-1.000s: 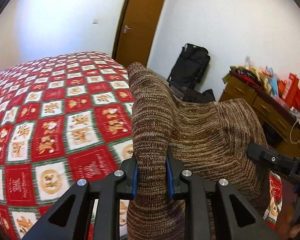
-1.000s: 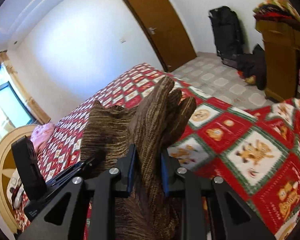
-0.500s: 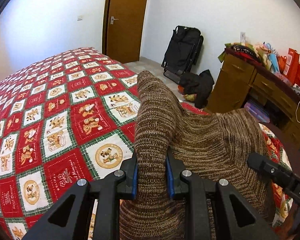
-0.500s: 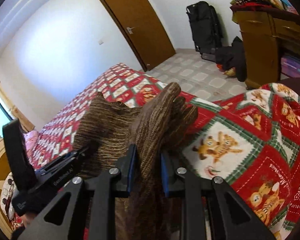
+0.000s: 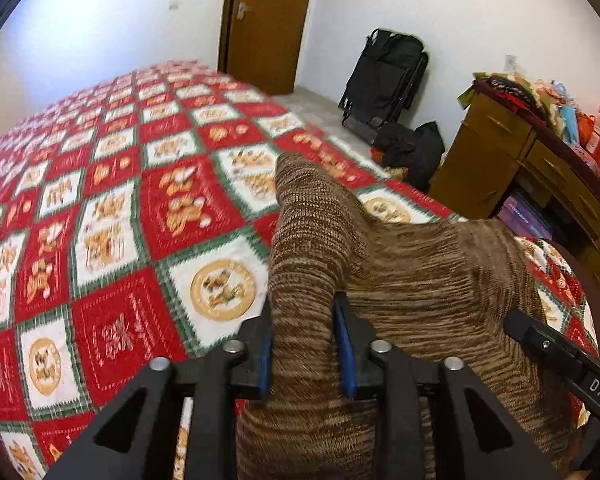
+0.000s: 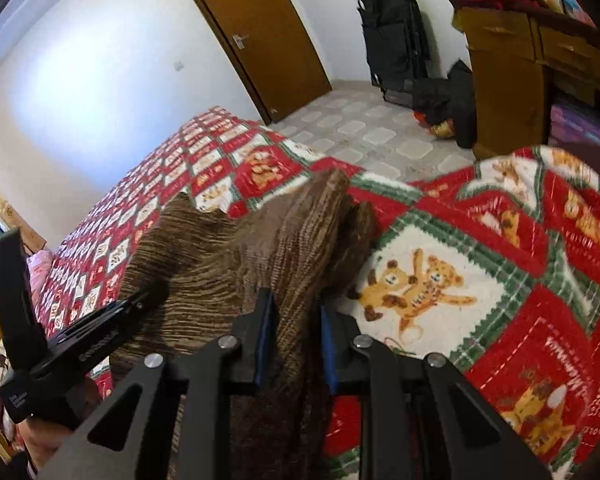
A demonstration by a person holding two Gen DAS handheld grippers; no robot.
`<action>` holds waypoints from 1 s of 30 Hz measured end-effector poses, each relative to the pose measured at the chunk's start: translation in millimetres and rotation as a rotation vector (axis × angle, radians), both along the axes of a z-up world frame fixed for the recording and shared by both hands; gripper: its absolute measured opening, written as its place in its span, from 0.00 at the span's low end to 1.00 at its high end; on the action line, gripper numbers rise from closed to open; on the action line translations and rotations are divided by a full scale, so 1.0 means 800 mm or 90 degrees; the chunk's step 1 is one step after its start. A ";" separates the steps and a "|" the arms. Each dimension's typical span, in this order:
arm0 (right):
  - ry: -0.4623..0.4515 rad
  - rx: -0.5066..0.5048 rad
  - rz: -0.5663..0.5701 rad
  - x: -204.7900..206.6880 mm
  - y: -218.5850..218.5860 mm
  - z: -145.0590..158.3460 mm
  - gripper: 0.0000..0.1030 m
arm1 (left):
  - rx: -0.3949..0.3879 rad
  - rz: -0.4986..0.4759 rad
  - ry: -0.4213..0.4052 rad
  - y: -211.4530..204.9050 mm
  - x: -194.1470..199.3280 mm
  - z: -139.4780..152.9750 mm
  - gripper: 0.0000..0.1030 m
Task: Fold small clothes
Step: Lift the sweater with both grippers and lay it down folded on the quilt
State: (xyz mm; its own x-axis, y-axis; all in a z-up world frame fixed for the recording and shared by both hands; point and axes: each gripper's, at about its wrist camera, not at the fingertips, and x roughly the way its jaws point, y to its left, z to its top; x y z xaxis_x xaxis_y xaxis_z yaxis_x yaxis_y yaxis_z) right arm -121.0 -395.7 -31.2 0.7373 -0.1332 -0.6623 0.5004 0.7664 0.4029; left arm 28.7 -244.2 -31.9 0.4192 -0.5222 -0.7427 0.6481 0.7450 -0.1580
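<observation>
Garment [image 5: 420, 280]: one brown marled knit piece, small, held off the quilt [image 5: 112, 240] by two corners. Its stretched edge runs from one grip to the other, and this line is its long axis; the rest hangs below both cameras, out of view.

Left gripper [image 5: 303, 344]: fingers pinching a bunched corner of the garment between the blue pads [image 5: 265, 350], cloth rising forward past the fingertips in a soft peak. Right gripper [image 6: 294, 338]: fingers likewise clamped on the opposite corner, a fold standing up ahead of them. Each tool shows at the edge of the other's view, so the two grips sit near each other with the knit slack, not taut, between them.

Quilt: red, white and green patchwork with bear motifs, covering the bed. It lies ahead of and below the garment, bare on the side away from the grips. Judged from this, the coming move is a lay-down forward onto the quilt, both hands sharing it equally; the edge should stay level and widen first, or the knit will land creased.

Beyond the quilt: brown door [image 5: 268, 24], black bag [image 5: 384, 80] against the wall, wooden dresser [image 5: 500, 160] at the bed's far corner.
</observation>
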 end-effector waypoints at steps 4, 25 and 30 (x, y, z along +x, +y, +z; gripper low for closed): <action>0.000 -0.004 0.003 -0.002 0.001 -0.003 0.26 | 0.027 0.043 0.023 0.018 0.012 -0.004 0.40; 0.039 -0.190 0.089 -0.082 0.125 0.018 0.24 | 0.113 0.027 -0.060 0.082 -0.089 -0.032 0.42; 0.060 -0.202 0.083 -0.083 0.124 0.015 0.22 | 0.135 0.028 -0.087 0.083 -0.100 -0.029 0.42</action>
